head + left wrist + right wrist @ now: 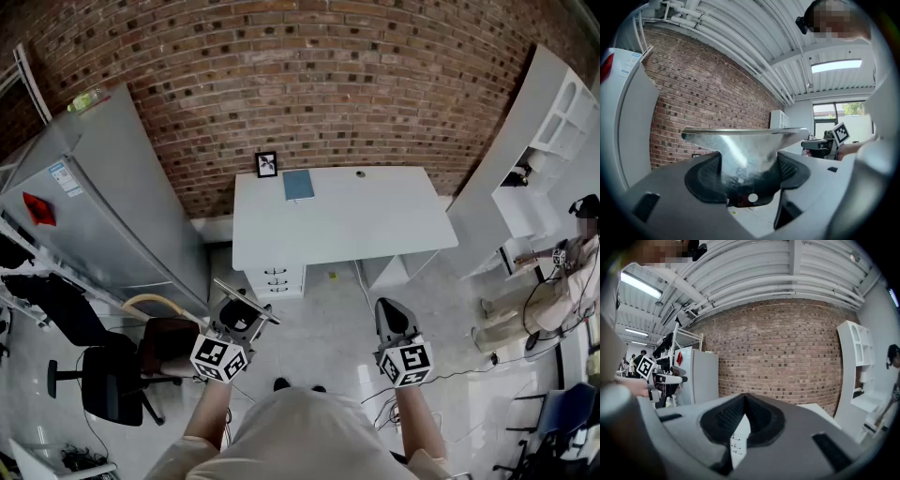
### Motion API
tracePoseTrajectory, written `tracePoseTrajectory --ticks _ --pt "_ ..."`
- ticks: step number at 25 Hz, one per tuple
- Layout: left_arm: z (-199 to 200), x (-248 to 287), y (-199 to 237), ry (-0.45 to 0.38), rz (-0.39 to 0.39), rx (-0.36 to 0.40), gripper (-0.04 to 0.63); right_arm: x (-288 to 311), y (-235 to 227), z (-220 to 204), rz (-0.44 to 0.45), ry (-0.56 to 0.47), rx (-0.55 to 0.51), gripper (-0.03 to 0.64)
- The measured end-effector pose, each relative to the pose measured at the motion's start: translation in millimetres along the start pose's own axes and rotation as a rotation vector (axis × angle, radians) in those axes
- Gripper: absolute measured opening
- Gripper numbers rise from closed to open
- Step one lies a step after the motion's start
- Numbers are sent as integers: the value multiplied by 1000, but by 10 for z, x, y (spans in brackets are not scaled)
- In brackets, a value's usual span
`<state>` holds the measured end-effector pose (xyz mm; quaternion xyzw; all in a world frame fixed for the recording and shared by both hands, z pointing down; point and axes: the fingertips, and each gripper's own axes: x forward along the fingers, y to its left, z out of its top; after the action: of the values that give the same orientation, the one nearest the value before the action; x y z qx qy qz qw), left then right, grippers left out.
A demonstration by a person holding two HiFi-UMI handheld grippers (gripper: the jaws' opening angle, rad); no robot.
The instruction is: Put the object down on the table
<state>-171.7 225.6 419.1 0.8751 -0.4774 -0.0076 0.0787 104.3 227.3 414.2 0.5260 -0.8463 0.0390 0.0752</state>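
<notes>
A shiny metal bowl-shaped object (pixel 246 302) with a flat wide rim sits in my left gripper (pixel 239 319), low at the left of the head view, over the floor. In the left gripper view the object (pixel 745 150) fills the gap of the left gripper (pixel 745 176), and both dark pads press its tapering sides. My right gripper (pixel 392 317) hangs beside it at the right, its jaws closed with nothing in them; the right gripper view shows the right gripper (pixel 743 401) with its tips meeting. The white table (pixel 375 220) stands ahead, well beyond both grippers.
On the table lie a blue book (pixel 299 185), a small picture frame (pixel 266 164) and a tiny dark item (pixel 360 173). A drawer unit (pixel 275 278) sits under it. A grey fridge (pixel 103 206) and an office chair (pixel 112 375) are at the left; white shelving (pixel 553 141) and a person (pixel 562 281) are at the right.
</notes>
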Motion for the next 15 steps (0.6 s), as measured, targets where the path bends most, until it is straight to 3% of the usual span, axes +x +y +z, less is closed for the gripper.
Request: tracePoseTrajectory --ticks 15 --pt "-39 24 160 5 -8 -15 281 180 108 20 0 -3 17 3"
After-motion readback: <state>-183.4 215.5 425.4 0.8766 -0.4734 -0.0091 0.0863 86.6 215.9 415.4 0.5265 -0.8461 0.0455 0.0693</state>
